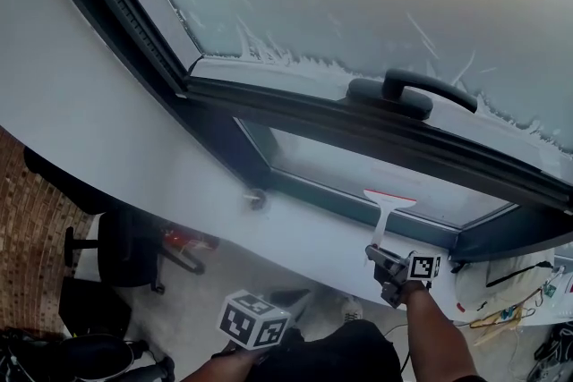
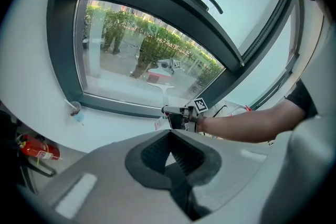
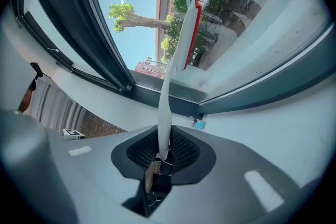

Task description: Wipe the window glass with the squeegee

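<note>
White wall (image 1: 81,85) curves around a dark-framed window (image 1: 358,125). Its upper pane is frosted and streaked, so nothing outside can be made out through it in the head view. A dark handle (image 1: 407,89) sits on the frame bar between the panes. The lower pane (image 1: 340,165) is clear (trees and a paved yard show through it in both gripper views).

The right tongs (image 3: 163,157) are clenched on the white shaft of the squeegee (image 3: 176,60), low on the handle. The tool rises from them to the lower pane, its red-edged blade up at the glass near the right end of the pane. Whether the blade actually touches the glass cannot be told.

The left tongs (image 2: 170,157) are held low and well apart from the window, pressed together with nothing between them. In the head view only their marker cube shows, and the jaws are cut off beneath it.

On the white ledge (image 1: 295,233) below the pane stands a small item (image 1: 256,199), too blurred to name. A red fire extinguisher (image 2: 34,148) lies on the floor below, partly hidden.
</note>
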`<state>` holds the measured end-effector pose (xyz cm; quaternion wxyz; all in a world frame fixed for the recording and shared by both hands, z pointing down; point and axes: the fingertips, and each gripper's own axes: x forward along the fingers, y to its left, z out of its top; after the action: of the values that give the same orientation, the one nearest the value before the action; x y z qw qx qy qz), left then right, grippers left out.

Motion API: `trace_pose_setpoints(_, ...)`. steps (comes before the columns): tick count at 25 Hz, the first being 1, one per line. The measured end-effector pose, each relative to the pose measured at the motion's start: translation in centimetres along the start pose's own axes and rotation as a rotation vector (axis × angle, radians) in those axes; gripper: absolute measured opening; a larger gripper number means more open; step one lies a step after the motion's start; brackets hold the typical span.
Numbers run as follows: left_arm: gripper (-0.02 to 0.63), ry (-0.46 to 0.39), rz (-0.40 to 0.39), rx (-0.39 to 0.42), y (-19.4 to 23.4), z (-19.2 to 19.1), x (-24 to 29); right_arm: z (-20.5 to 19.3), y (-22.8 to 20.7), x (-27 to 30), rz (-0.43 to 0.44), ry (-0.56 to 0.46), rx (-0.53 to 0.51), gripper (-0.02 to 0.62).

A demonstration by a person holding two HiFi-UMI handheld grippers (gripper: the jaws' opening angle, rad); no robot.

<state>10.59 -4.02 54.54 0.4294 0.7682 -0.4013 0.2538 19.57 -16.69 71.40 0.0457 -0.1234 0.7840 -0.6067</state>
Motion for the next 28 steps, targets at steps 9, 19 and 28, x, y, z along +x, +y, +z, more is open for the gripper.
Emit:
trace_pose_setpoints(9, 0.000, 0.006, -0.013, -0.052, 0.7, -0.4, 1.9, -0.6, -4.2, 1.2, -0.006, 0.020, 0.044, 0.084)
trace_pose_setpoints(19, 0.000, 0.034, -0.003, -0.131, 2.2, -3.1, 3.2, -2.7, -10.1, 1.4, -0.074, 0.021, 0.183, 0.084)
trace_pose_setpoints(28, 0.000, 0.076, 0.008, -0.156, 2.8, -5.3, 4.9, -4.2, -15.7, 1.8, -0.116, 0.033, 0.217, 0.084)
